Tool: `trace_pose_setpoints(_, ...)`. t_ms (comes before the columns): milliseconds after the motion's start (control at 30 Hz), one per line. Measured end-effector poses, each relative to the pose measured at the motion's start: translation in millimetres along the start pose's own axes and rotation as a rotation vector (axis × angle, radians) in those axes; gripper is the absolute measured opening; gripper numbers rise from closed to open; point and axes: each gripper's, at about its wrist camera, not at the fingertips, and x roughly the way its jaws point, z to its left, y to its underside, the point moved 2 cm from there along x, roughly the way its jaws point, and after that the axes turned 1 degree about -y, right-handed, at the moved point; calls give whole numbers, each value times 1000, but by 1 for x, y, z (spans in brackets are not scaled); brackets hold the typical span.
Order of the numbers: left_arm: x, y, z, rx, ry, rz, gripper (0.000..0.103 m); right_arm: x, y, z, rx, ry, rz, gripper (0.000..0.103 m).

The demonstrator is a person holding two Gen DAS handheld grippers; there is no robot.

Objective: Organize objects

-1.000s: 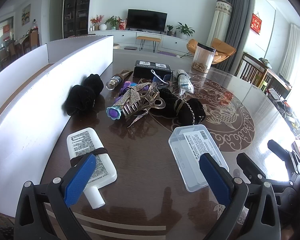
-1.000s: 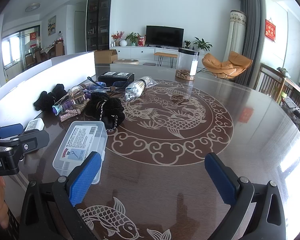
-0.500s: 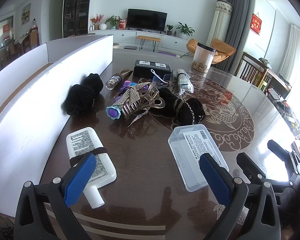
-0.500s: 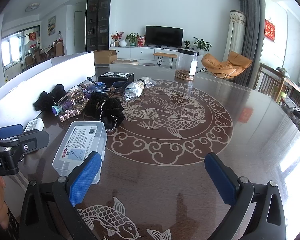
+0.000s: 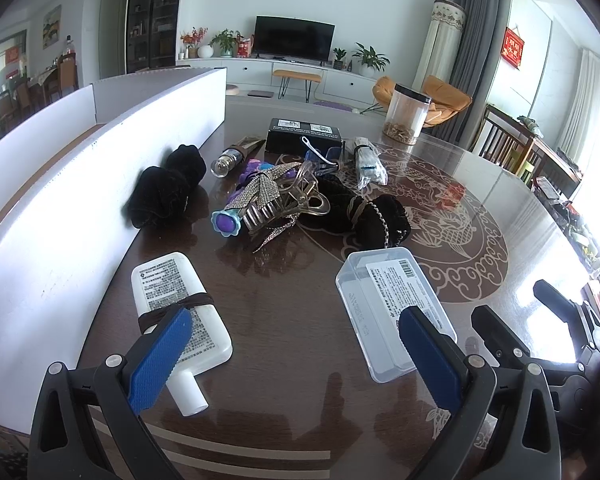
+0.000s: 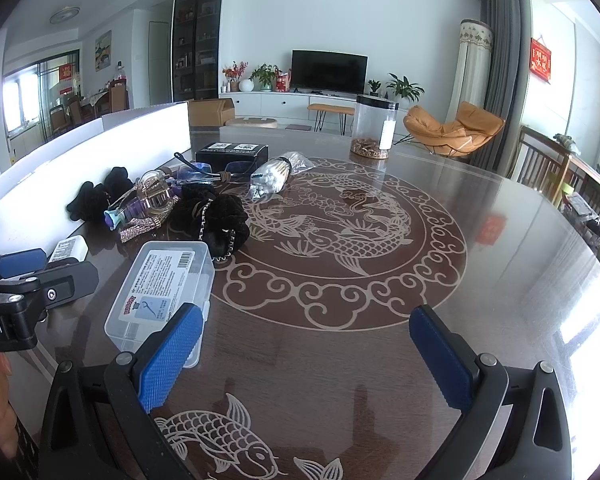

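Desk (image 5: 300,320): dark glossy wood, pale fish-and-cloud inlay, items grouped on its left half.

1. White box (image 5: 60,184): long, open-topped, along the desk's left edge.
2. White bottle (image 5: 180,312): flat on its side just beside the box, cap toward the camera, dark band round its middle.
3. Left tongs (image 5: 296,356): blue pads wide apart, holding nothing, hovering low over the near desk; left pad overlaps the bottle in view, right pad overlaps the clear case.
4. Black scrunchie (image 5: 168,188): against the box wall, beyond the bottle.
5. Small glass bottle (image 5: 230,158): lying down, behind the scrunchie.
6. Purple flower-ended piece (image 5: 226,224): touching the rhinestone bow and claw clip.
7. Claw clip (image 5: 288,200): translucent, tangled with a rhinestone bow (image 5: 260,192), centre of the pile.
8. Black box (image 5: 304,140): behind the pile, labels on top.
9. Glasses (image 5: 320,156): blue-tinted, in front of the black box.
10. Second scrunchie (image 5: 376,216): black with chain trim, right of the clip.
11. Plastic packet (image 5: 366,160): clear, beyond the second scrunchie.
12. Clear case (image 6: 164,284): lidded, labelled, lying flat near the desk's front, just in front of the second scrunchie.
13. Jar (image 6: 374,126): clear, dark lid, brown contents at the bottom, far side, well apart from the rest.
14. Right tongs (image 6: 304,356): pads wide apart, empty, over bare inlaid desk right of the case.
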Motion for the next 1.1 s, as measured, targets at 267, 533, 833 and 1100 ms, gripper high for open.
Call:
trace_pose_setpoints(267, 0, 1, 1, -3, 2, 4, 103, 1, 2, 0, 0, -1, 3, 103)
trace_pose_setpoints(533, 0, 1, 0, -3, 3, 5, 103, 1, 1, 0, -1, -1, 3, 103)
trace_pose_setpoints(833, 0, 1, 0, -4, 4, 6, 103, 1, 1, 0, 0, -1, 4, 103)
trace_pose_setpoints(1100, -1, 3, -1, -3, 6, 11, 103, 1, 2, 0, -1, -1, 5, 103)
